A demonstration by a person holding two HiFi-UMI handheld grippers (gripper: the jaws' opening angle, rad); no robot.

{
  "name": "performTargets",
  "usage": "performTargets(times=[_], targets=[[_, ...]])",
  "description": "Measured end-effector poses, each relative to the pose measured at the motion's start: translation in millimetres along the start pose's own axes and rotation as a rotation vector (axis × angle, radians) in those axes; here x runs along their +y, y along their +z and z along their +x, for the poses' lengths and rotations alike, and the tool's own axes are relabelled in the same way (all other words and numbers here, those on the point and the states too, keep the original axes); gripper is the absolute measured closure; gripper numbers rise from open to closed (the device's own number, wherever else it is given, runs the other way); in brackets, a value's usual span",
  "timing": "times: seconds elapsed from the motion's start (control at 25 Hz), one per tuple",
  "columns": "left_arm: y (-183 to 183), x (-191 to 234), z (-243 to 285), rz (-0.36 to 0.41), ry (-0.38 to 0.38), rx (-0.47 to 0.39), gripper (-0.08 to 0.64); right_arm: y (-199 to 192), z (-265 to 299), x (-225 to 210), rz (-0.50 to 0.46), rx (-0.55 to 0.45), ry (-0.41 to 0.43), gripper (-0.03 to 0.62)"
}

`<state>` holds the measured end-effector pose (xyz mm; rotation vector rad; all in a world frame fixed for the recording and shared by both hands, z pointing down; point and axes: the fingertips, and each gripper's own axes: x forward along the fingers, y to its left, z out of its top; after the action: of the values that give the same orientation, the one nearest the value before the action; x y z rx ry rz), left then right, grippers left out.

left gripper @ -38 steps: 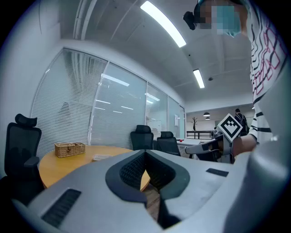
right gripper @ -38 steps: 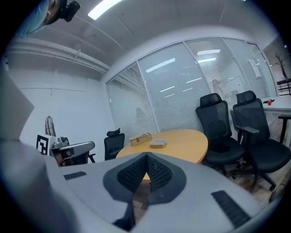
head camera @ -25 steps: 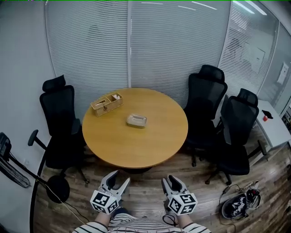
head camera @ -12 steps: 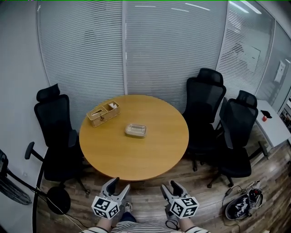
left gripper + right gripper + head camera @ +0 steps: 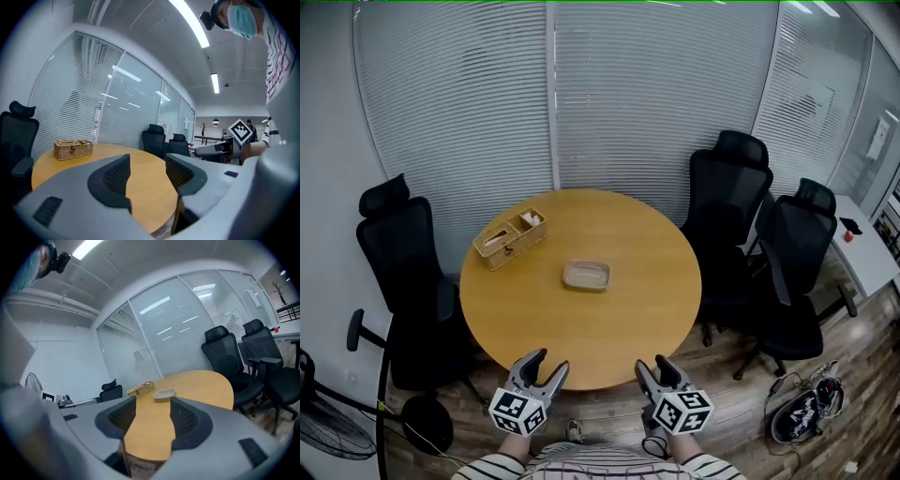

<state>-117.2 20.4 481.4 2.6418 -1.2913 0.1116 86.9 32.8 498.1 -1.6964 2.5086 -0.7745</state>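
My left gripper (image 5: 547, 365) hangs open at the near edge of a round wooden table (image 5: 623, 319), with nothing between its fingers. Beside it my right gripper (image 5: 653, 366) is open and empty too. A wicker basket (image 5: 510, 238) stands at the table's far left, and a small shallow tray (image 5: 586, 276) lies near the middle. In the left gripper view the open gripper (image 5: 147, 171) frames the tabletop (image 5: 140, 183), with the basket (image 5: 73, 148) off to the left. The right gripper (image 5: 152, 416) points toward the tray (image 5: 164, 394) and basket (image 5: 140, 389).
Black office chairs stand round the table: one at the left (image 5: 398, 272), two at the right (image 5: 727, 216) (image 5: 802, 262). Glass walls with blinds close the back. A pair of shoes (image 5: 802, 414) lies on the wooden floor at the right, and a fan (image 5: 328, 436) stands at the lower left.
Both grippers were shut 1.5 s ago and now stand open. They have come up to the table's near edge, and the table looks closer in every view.
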Motion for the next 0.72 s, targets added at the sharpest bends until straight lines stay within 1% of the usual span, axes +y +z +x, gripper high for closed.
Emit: performTargets(times=[0.4, 0.56, 0.72], targets=[[31.8, 97.4, 41.6, 0.03, -0.056, 0.0, 0.347, 22.8, 92.3, 11.2, 0.06, -0.06, -0.068, 0.371], [28.3, 127.0, 52.9, 0.031, -0.07, 0.015, 0.347, 18.8, 116.9, 11.6, 0.083, -0.062, -0.097, 0.371], [20.5, 147.6, 68.2, 0.01, -0.075, 0.025, 0.347, 15.0, 139.0, 6.6, 0.087, -0.045, -0.114, 0.371]])
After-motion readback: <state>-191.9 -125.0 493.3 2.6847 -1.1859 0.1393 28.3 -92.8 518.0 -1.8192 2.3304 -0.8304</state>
